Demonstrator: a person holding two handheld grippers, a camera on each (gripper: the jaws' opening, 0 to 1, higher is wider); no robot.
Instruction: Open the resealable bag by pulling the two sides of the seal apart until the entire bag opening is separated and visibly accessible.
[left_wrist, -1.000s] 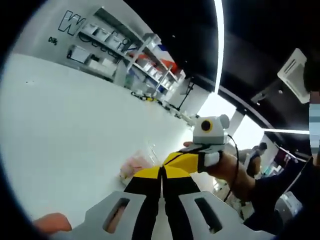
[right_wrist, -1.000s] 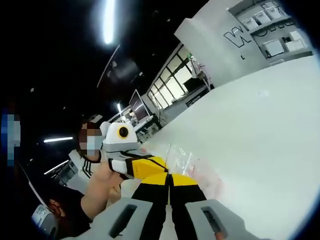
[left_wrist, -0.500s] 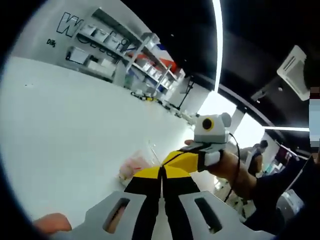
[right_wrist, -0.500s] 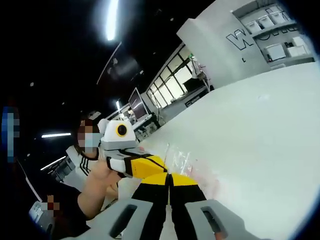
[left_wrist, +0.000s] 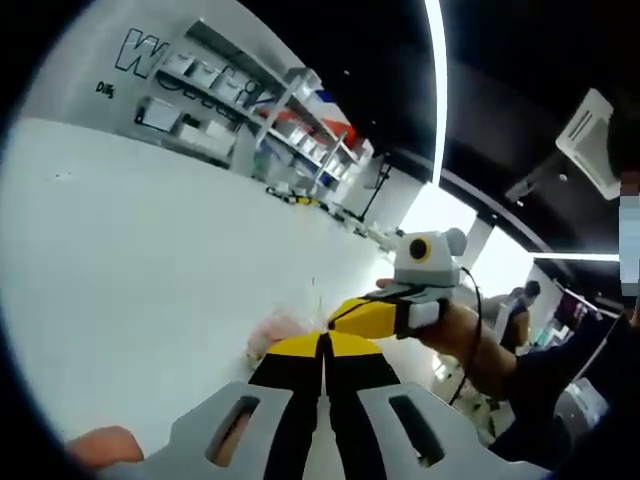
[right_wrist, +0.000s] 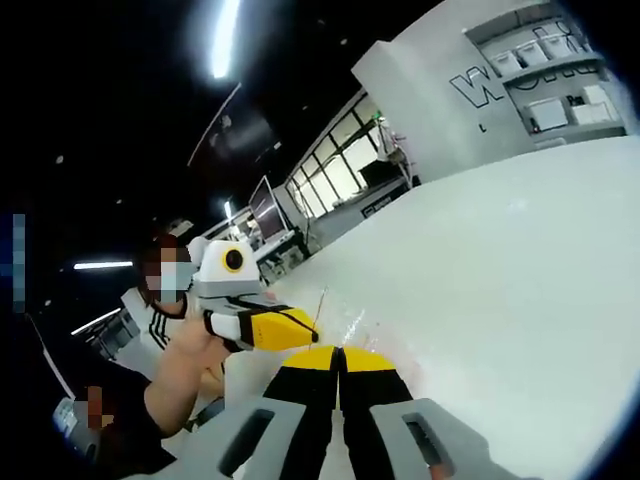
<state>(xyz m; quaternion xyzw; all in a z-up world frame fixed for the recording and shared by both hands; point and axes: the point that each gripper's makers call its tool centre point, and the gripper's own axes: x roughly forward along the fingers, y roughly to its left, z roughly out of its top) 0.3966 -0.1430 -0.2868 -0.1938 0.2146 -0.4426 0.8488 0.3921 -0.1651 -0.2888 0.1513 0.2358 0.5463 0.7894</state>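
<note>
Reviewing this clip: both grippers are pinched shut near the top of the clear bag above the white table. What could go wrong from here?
1. The left gripper and right gripper are shut on thin film of the resealable bag; whether each holds one side of the seal is unclear, so a pull may lift the bag rather than part it.
2. The grippers sit close together, so the ends of the seal may stay closed.
3. The bag hangs over the table; a slip could drop it.

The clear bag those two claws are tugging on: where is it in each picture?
Left gripper view: the bag sits low at centre, just above the left gripper, over the white table.
Right gripper view: low at centre, above the right gripper.
Shared landmark: the wall lettering.
</note>
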